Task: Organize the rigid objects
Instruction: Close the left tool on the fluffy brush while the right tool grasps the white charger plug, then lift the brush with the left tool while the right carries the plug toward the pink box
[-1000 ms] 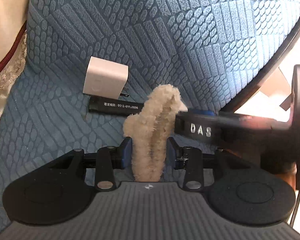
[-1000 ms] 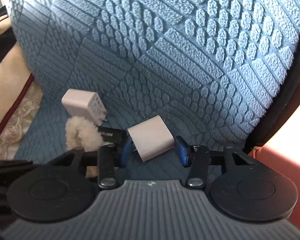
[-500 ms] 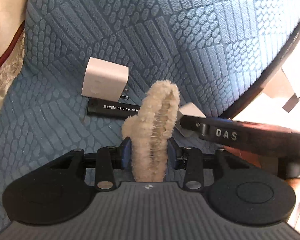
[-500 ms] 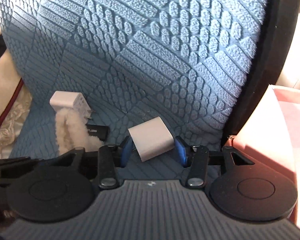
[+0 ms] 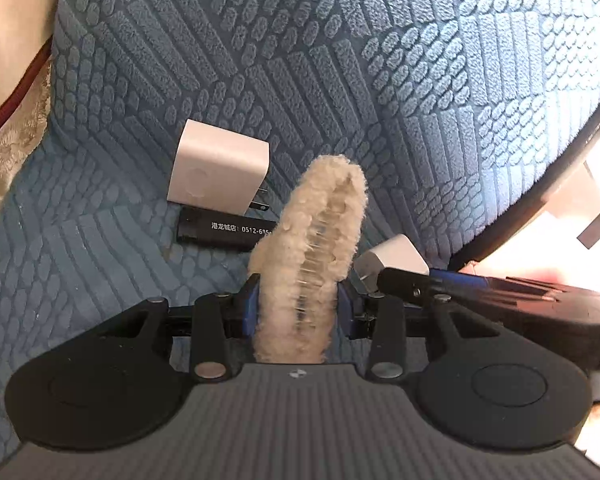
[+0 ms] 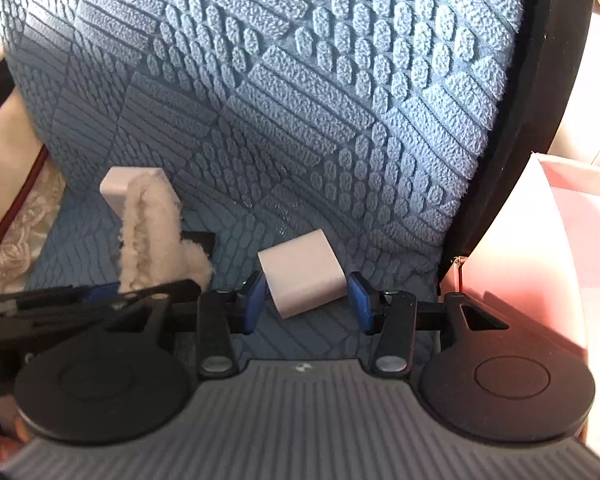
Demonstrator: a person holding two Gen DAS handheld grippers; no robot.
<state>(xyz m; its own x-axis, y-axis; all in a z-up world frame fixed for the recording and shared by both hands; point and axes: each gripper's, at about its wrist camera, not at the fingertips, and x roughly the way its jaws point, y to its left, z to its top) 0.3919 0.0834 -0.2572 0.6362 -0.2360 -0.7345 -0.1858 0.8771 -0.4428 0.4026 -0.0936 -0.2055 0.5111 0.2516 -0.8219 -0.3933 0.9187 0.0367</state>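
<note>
Your left gripper [image 5: 296, 306] clamps fuzzy beige plush hair clip [image 5: 312, 256], upright between blue pads, above blue textured chair cushion [image 5: 340, 80]. Your right gripper [image 6: 306, 300] grips small white cube charger [image 6: 302, 278], tilted, lifted just off seat. Second white plug adapter [image 5: 220, 172] lies on seat, touching black rectangular lighter with white print [image 5: 224, 230]. Pink box [image 6: 540, 260] sits right of chair edge. Versus one second ago: right gripper now further right, showing more pink box; left gripper slightly closer to adapter. Both grips unchanged.
</note>
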